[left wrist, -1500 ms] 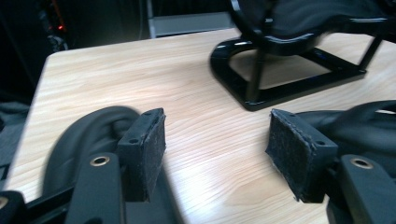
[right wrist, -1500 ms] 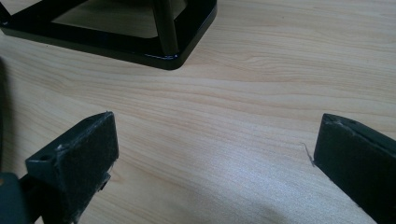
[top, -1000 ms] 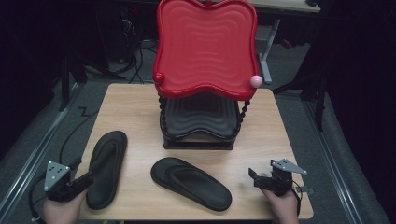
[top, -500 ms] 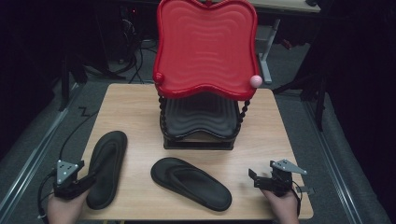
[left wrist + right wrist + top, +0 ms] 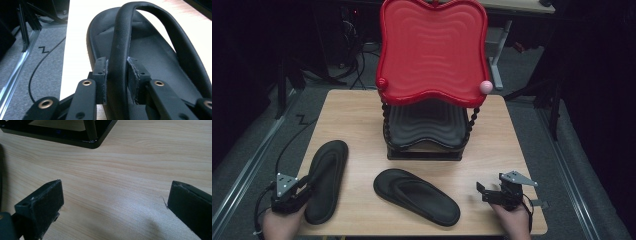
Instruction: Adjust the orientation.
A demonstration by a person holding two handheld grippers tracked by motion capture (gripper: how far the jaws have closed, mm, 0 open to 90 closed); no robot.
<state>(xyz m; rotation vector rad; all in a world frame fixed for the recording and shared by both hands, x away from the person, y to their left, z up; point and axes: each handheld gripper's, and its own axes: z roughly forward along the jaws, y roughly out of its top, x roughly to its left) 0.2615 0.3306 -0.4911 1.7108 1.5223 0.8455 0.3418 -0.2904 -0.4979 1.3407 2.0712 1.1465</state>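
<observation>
While L claw [image 5: 117,82] grips sandal strap [image 5: 120,50]; R claw [image 5: 112,207] gapes.

Bare table [image 5: 492,165] between rack [image 5: 424,145] and near edge, flip-flops [image 5: 416,196] aside.

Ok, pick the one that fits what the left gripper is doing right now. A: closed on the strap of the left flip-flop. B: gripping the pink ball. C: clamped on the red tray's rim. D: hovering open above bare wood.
A: in the left gripper view the left gripper has its jaws pressed against either side of the strap of the left flip-flop.
</observation>
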